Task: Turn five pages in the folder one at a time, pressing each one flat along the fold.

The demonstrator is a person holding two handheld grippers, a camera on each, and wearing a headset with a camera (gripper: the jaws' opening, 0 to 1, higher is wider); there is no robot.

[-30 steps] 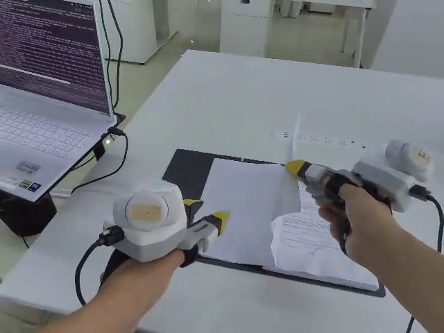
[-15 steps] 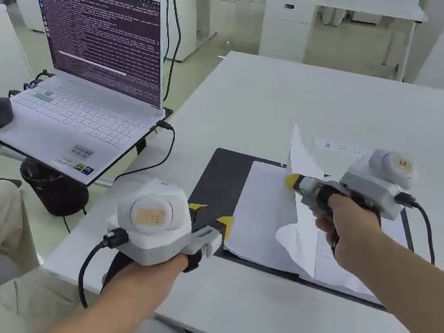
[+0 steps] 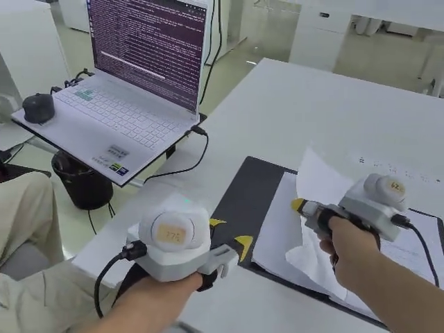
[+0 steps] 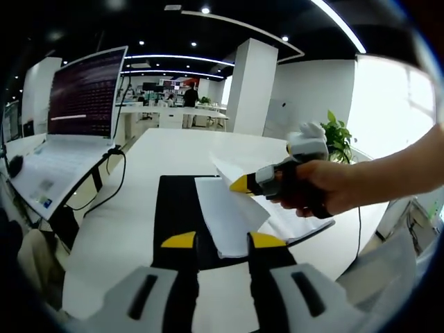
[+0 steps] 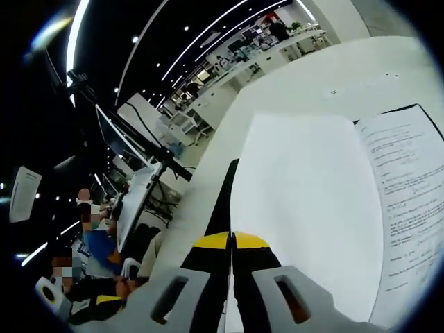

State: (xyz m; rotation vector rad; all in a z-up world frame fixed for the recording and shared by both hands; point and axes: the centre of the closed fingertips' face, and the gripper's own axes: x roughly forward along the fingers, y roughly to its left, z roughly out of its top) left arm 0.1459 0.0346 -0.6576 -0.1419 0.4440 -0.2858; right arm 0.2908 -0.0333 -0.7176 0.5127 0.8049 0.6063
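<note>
The black folder [image 3: 243,198] lies open on the white desk [image 3: 291,111], to the right of an open laptop [image 3: 132,104] which stands on a separate stand beside the desk. The right gripper [image 3: 299,205] has its yellow-tipped jaws pressed together on the edge of one white page [image 3: 322,182]. This page stands up from the folder and curves above the sheets below it. In the right gripper view the two jaws meet with no gap, and the blank sheet spreads out from them, with a printed page [image 5: 402,180] lying flat at its right. The left gripper [image 3: 231,234] is just beside the near left corner of the folder. Its jaws are apart and hold nothing. In the left gripper view they frame the folder and the lifted page.
</note>
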